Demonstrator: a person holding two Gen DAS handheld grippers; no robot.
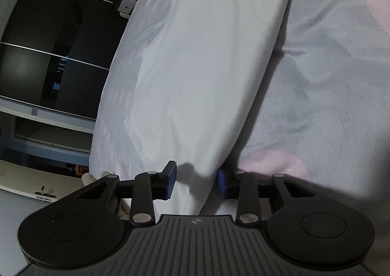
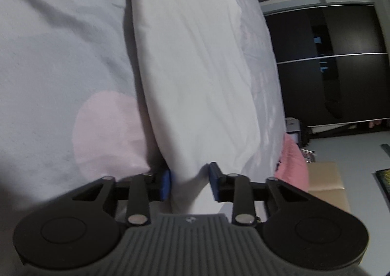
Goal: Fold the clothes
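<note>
A white garment (image 1: 195,61) lies stretched along the bed as a long folded band; it also shows in the right wrist view (image 2: 199,68). My left gripper (image 1: 196,182) has its blue pads apart, with one end of the white cloth lying between them. My right gripper (image 2: 190,182) also has its pads apart around the other end of the cloth. Neither pair of pads presses the cloth together. The cloth's underside is hidden.
A grey and pink fleece blanket (image 1: 329,80) covers the bed, also in the right wrist view (image 2: 61,68). A dark sliding wardrobe (image 1: 48,56) stands beside the bed. A pink cloth (image 2: 292,163) and a cardboard box (image 2: 326,183) lie at the bed's edge.
</note>
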